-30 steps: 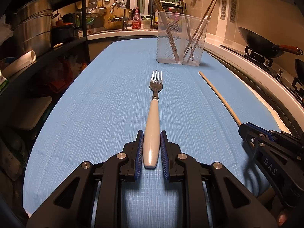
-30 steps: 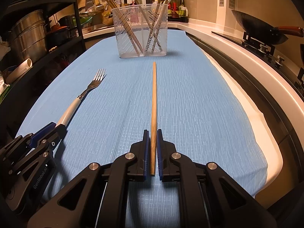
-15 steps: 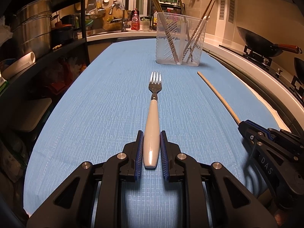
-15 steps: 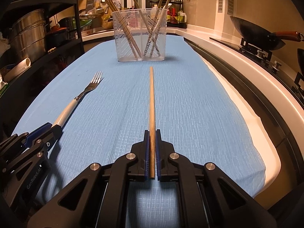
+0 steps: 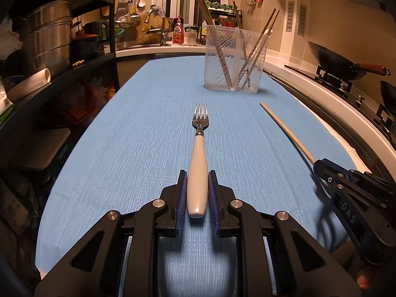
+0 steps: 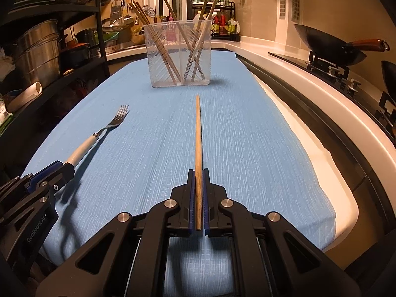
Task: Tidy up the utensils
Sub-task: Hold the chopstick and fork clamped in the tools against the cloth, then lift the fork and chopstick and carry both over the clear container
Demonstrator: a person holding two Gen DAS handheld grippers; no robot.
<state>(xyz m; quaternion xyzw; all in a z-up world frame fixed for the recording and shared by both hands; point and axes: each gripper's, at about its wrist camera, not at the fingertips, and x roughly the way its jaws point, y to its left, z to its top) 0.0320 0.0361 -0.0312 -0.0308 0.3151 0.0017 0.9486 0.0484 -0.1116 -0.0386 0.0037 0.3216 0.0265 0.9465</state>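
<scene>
Left wrist view: my left gripper (image 5: 196, 193) has its pads closed on the white handle of the fork (image 5: 198, 170), tines pointing ahead toward the clear utensil holder (image 5: 236, 59) at the far end of the blue cloth (image 5: 148, 136) — gripped at the butt, I judge, so the tines can go in first. Right wrist view: my right gripper (image 6: 198, 201) is pinched nearly shut on a wooden chopstick (image 6: 198, 133), aimed straight at the same holder, where other chopsticks (image 6: 163, 47) already lean — likely its destination.
</scene>
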